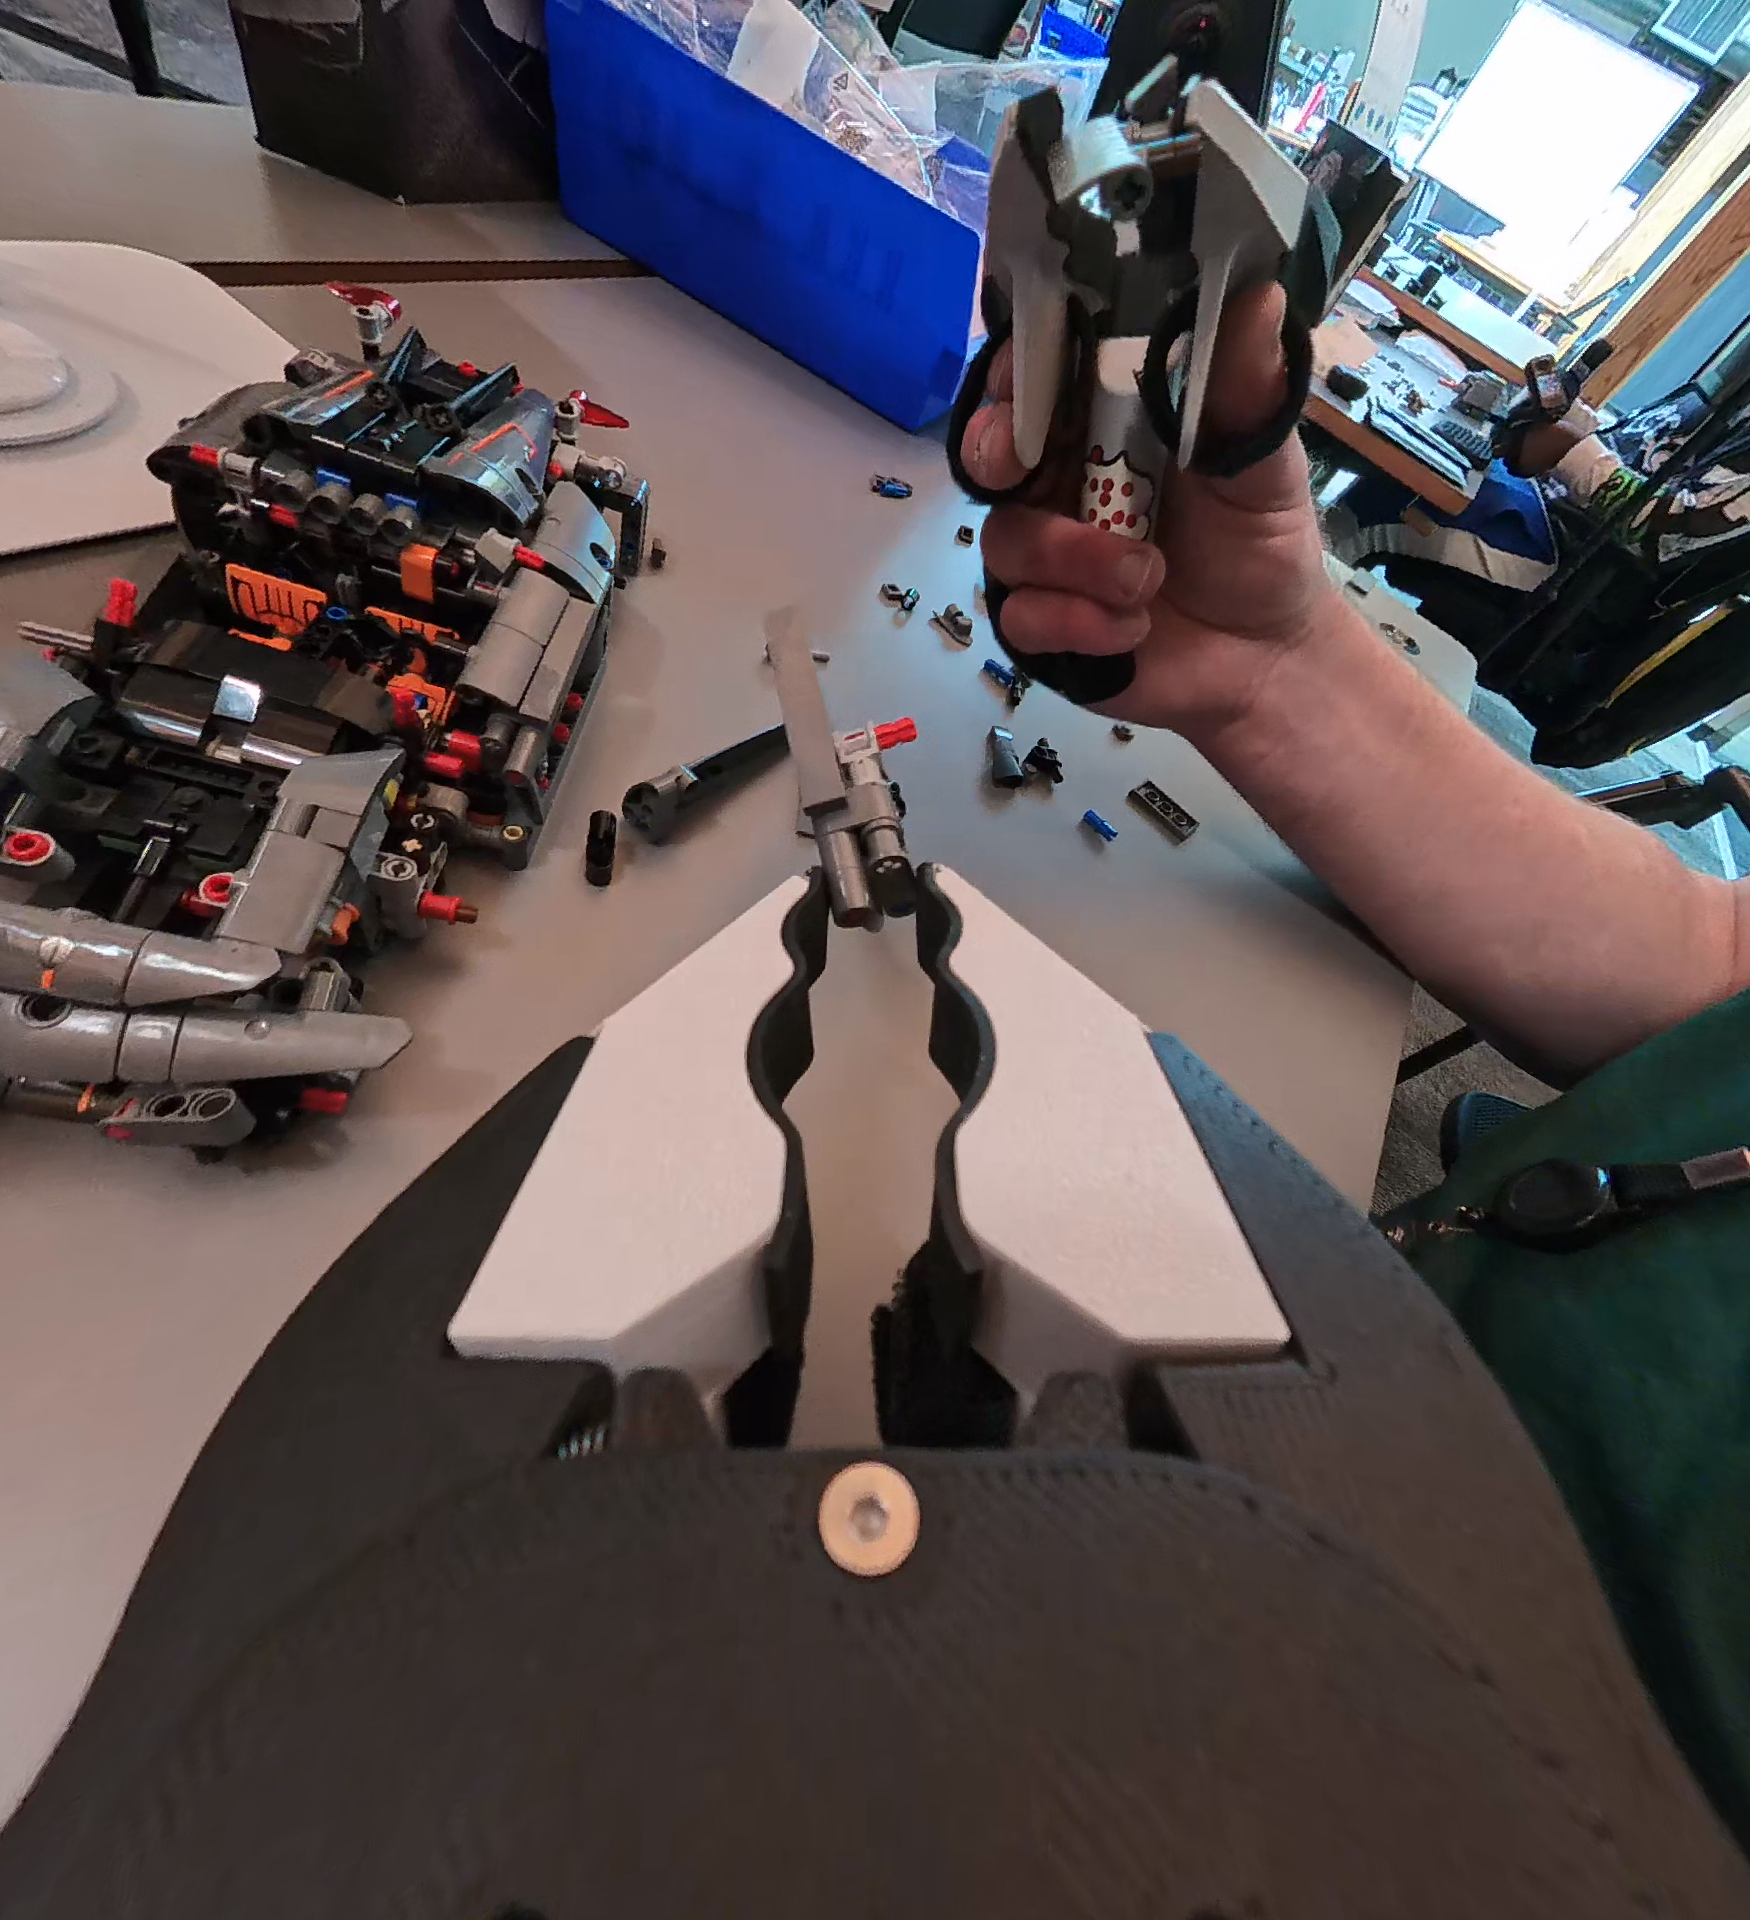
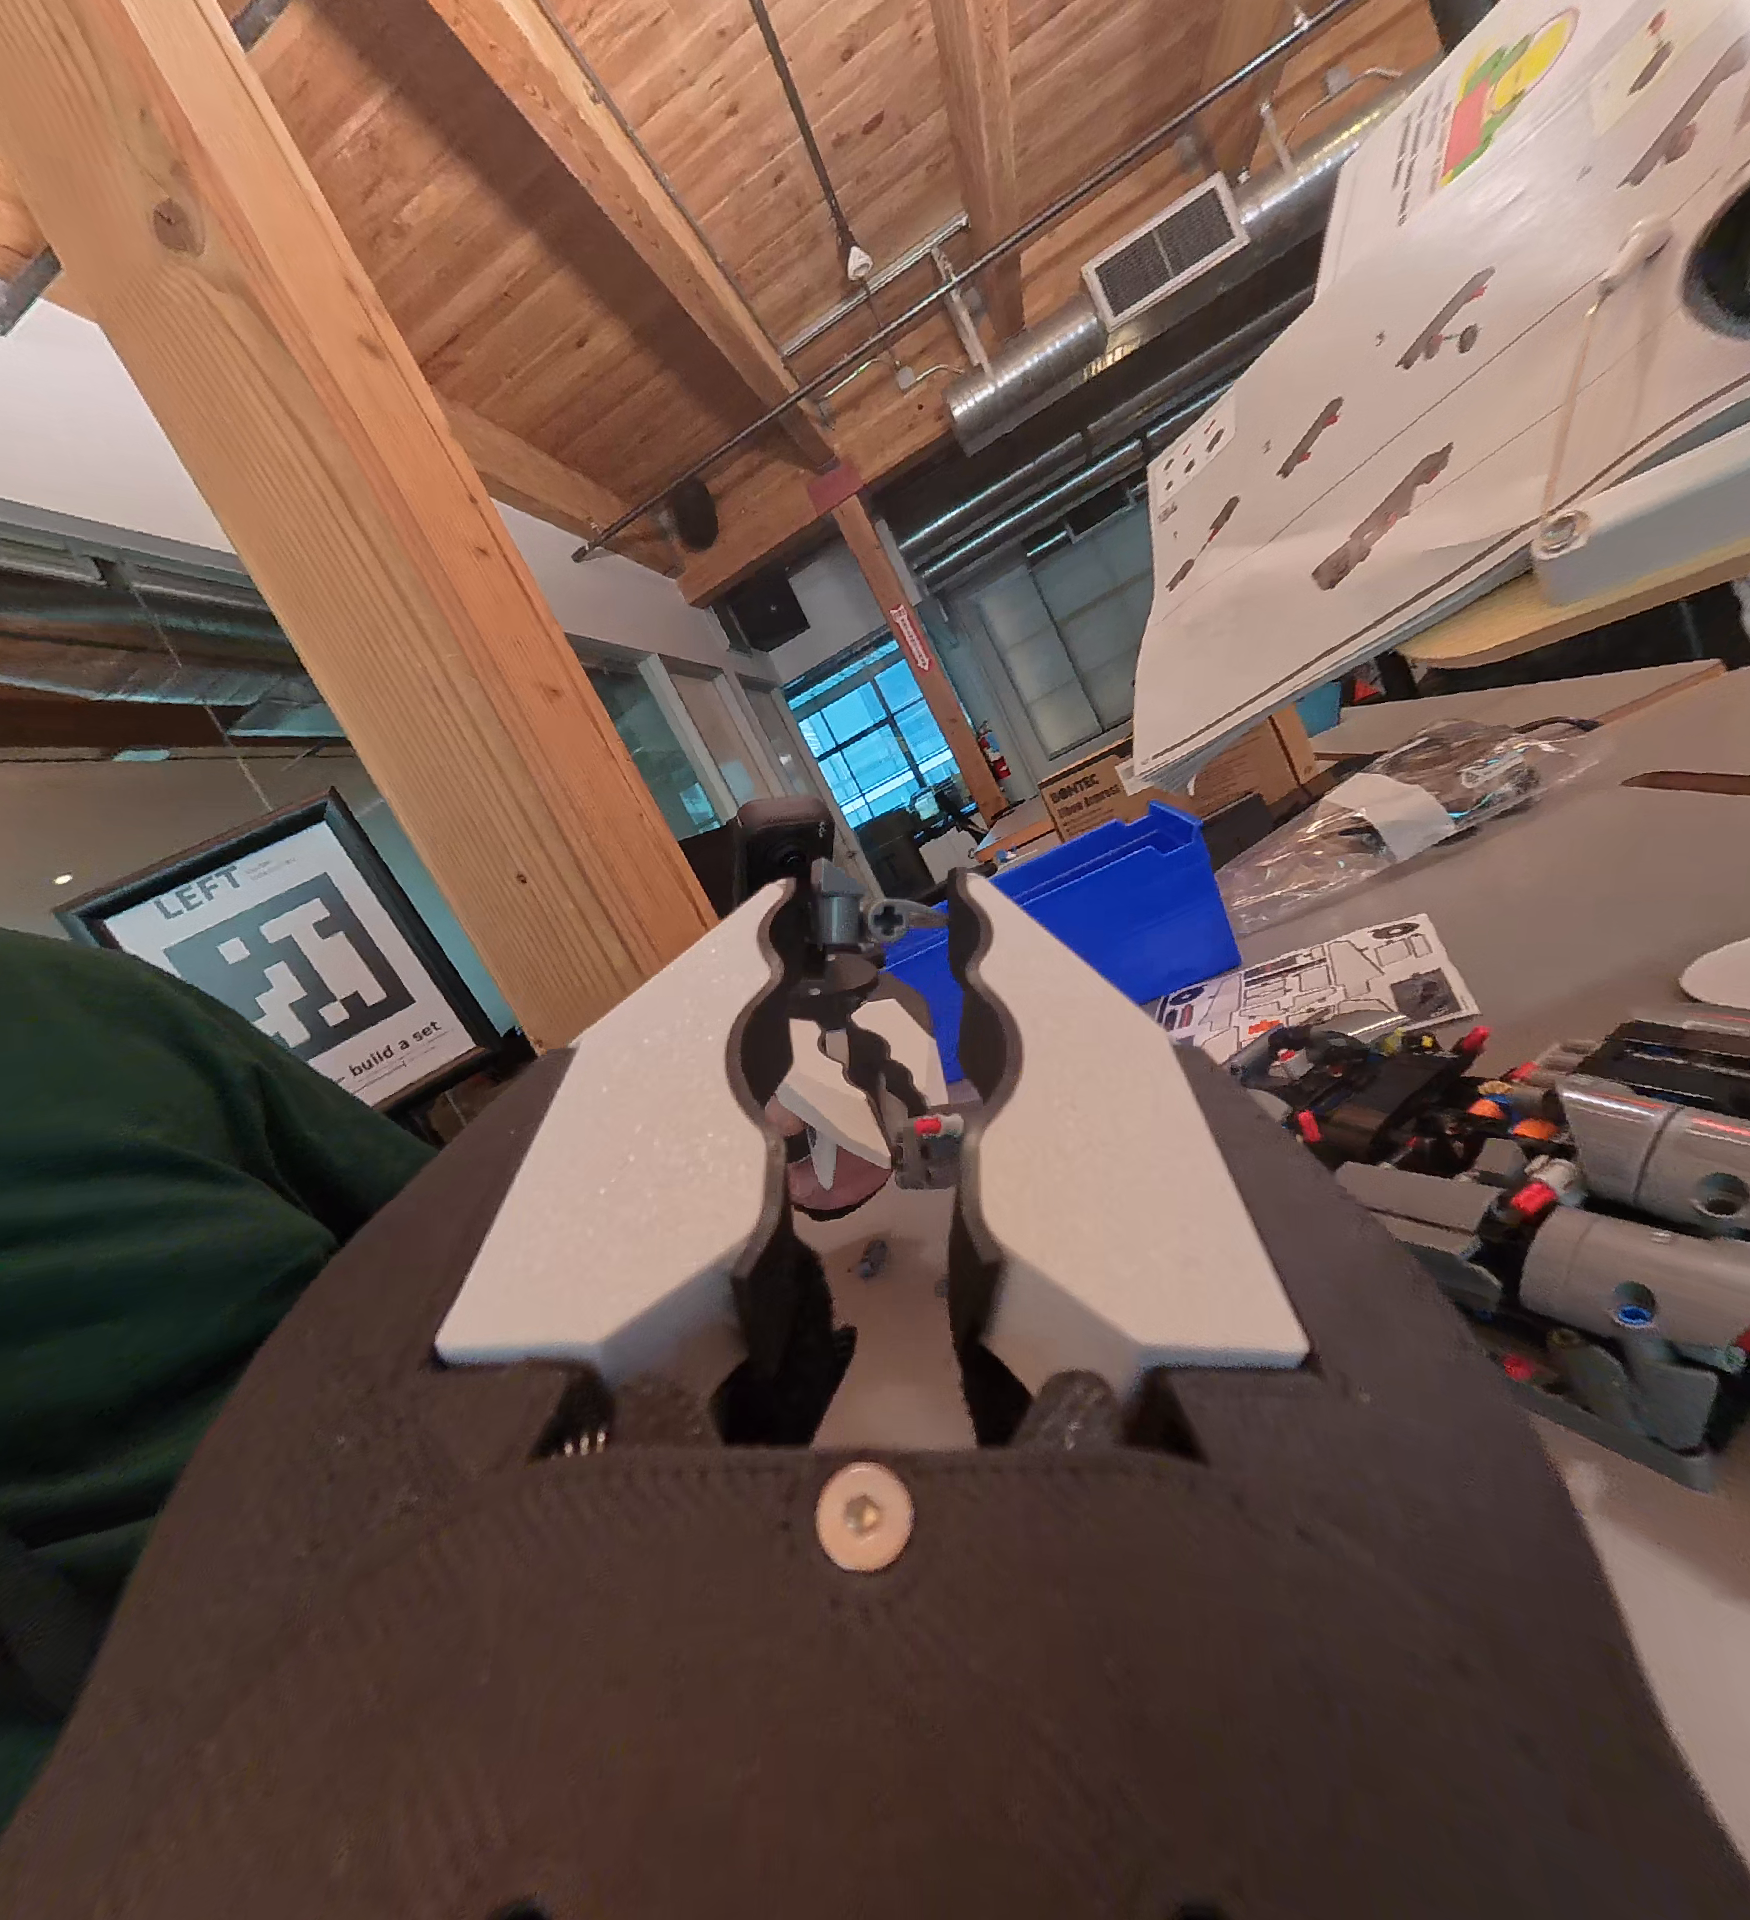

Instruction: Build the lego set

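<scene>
Each gripper has a black ribbed printed body, a silver screw [image 1: 868,1519] at its centre, and two white wedge fingers [image 1: 663,1132] lined with wavy black pads [image 1: 783,1039]. The person wears a dark green sleeve [image 1: 1671,1299] and black finger loops [image 1: 1229,390].

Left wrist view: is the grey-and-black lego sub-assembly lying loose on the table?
No, the left hand-held gripper pinches the grey-and-black lego sub-assembly at its fingertips.

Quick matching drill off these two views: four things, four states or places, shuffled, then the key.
1. left gripper
2. right gripper
3. blue bin
4. car model

A. on the table, left of the loose pieces
B. raised, shut on a small grey connector piece
C. shut on a long grey assembly
D. at the table's far edge, holding plastic bags

Pairs: 1-C, 2-B, 3-D, 4-A
</scene>
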{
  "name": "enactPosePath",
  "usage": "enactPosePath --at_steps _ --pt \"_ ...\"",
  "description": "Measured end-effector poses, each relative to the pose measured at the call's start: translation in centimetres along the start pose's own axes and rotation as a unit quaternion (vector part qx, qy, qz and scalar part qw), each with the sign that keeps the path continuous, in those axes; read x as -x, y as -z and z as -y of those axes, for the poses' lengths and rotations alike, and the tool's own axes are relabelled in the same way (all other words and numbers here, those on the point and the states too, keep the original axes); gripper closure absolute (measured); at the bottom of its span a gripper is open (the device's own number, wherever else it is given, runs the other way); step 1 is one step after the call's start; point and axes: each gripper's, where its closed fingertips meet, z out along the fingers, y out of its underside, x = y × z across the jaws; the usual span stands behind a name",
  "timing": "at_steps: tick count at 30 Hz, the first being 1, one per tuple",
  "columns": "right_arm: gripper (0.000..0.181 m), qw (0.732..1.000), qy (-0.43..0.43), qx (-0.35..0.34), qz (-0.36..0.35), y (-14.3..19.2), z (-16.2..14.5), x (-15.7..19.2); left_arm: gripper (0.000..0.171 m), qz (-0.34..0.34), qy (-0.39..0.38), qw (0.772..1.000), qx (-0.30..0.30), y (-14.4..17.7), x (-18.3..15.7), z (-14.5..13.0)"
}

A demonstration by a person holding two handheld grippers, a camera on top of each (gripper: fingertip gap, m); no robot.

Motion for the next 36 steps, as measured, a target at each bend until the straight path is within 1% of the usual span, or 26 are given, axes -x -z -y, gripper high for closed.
enactPosePath --at_steps 6,17,23,32,36 --pt "0.157 1.0 -0.008 -0.02 -0.013 1.1 0.9 -0.7 0.157 -0.003 0.0 1.0 0.002 0.0 0.0 0.0" --pt "0.156 1.0 -0.018 0.004 -0.005 0.3 -0.2 -0.6 0.157 -0.008 0.003 1.0 0.002 -0.2 -0.1 -0.1" --pt "0.156 1.0 -0.015 0.023 0.014 -0.4 -1.0 0.1 0.157 -0.011 -0.004 1.0 -0.004 -0.2 -0.5 0.4" --pt "0.156 0.999 0.007 0.033 0.036 -0.9 -1.3 1.3 0.157 -0.022 -0.023 0.999 -0.01 -0.5 -1.6 1.7" --pt "0.156 0.997 0.038 0.041 0.056 -1.2 -1.5 2.5 0.157 -0.021 -0.038 0.999 -0.013 -0.4 -1.9 2.1"
